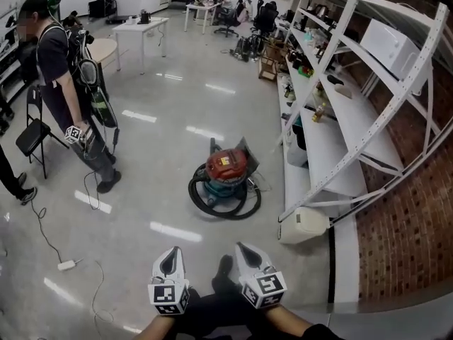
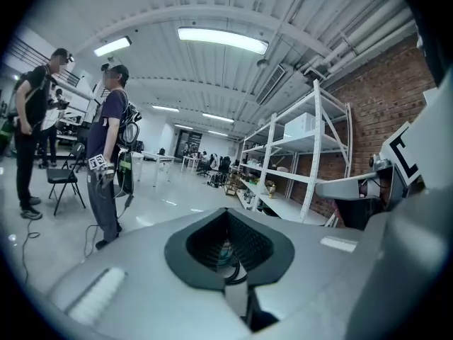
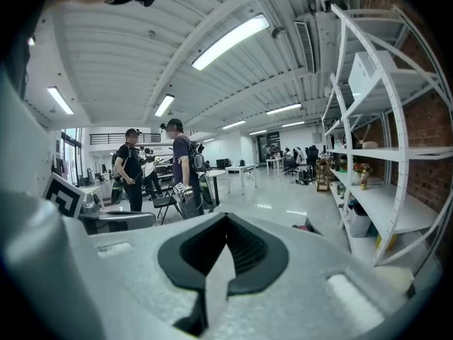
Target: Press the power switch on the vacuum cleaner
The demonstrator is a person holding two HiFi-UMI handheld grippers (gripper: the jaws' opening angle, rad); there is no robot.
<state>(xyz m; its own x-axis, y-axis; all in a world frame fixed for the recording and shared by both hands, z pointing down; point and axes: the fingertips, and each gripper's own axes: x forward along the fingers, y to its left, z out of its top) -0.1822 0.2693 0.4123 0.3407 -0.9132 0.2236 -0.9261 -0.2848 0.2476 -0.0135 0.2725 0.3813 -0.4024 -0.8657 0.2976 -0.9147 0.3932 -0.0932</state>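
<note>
The vacuum cleaner point(image 1: 226, 174) stands on the floor a step or two ahead of me. It has a red top, a teal body and a black hose coiled round its base. Both grippers hover low near my feet, well short of it and not touching it. My left gripper point(image 1: 170, 256) and right gripper point(image 1: 248, 251) point toward the vacuum, each with its jaws together and nothing held. In the left gripper view a bit of teal body and hose point(image 2: 224, 251) shows through the jaw opening of the left gripper point(image 2: 228, 222). The right gripper point(image 3: 224, 225) faces the open hall.
White shelving point(image 1: 340, 119) runs along the brick wall at the right, with a white box point(image 1: 304, 224) at its foot. A person point(image 1: 67, 83) holding grippers stands at the left beside a black chair point(image 1: 32, 137). A cable and power strip point(image 1: 67, 264) lie on the floor at the left.
</note>
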